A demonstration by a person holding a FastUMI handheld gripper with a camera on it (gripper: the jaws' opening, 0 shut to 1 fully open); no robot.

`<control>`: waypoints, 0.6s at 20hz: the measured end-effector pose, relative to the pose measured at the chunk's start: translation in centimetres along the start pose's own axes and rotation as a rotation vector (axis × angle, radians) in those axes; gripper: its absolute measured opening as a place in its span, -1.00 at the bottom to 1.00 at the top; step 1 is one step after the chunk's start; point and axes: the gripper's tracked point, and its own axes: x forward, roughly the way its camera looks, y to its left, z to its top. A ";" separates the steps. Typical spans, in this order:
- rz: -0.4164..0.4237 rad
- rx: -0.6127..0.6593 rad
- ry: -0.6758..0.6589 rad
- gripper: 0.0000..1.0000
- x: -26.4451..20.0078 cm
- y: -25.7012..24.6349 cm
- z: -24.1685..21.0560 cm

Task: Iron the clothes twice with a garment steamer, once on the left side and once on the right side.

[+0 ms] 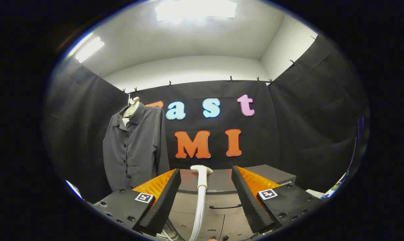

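Observation:
A dark grey button-up shirt [135,147] hangs on a pale mannequin bust [132,106] in front of the black cloth wall, ahead and to the left of my fingers. The white garment steamer head [202,175] stands upright between my two fingers, its hose [198,214] running down below. My gripper [206,172] is open, with wide gaps on both sides of the steamer. Neither finger touches it.
A grey cabinet [222,201] with a dark top and a drawer handle [224,207] stands just ahead, behind the steamer. Black cloth walls close in at the back and on both sides. Ceiling lights [195,10] shine overhead.

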 end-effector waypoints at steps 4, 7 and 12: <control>-0.052 0.064 0.012 0.96 0.3 2.9 0.0; -0.132 0.070 -0.007 0.96 0.5 3.0 0.5; -0.275 0.077 -0.013 0.96 1.4 3.0 -0.9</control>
